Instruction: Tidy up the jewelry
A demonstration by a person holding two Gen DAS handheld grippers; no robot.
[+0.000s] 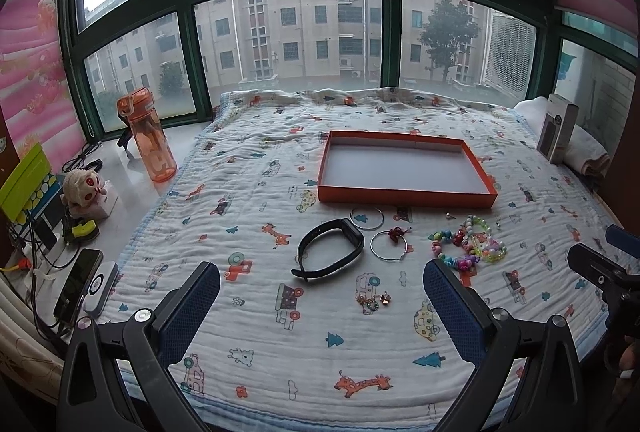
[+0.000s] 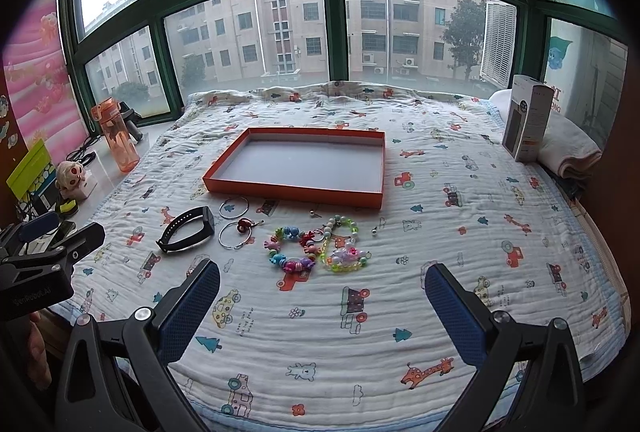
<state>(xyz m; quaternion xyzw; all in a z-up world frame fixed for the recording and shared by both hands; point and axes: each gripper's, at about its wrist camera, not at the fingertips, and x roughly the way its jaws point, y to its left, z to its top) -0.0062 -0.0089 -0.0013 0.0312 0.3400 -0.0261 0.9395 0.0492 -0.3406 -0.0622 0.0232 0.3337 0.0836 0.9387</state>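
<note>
claws (image 1: 322, 296) (image 2: 322, 296) wide open, empty

left claw (image 1: 322, 282): jaws spread wide, nothing between them, level and pointing forward | right claw (image 2: 322, 282): jaws spread wide, nothing held, same forward pose | spacing: side by side, apart | hands: barely visible, probably gripping the handles

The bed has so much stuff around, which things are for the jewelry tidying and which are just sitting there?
For the job: orange tray, black band, hoop earrings, bead bracelets.

Just sitting: water bottle, plush toy, upright box.
</note>
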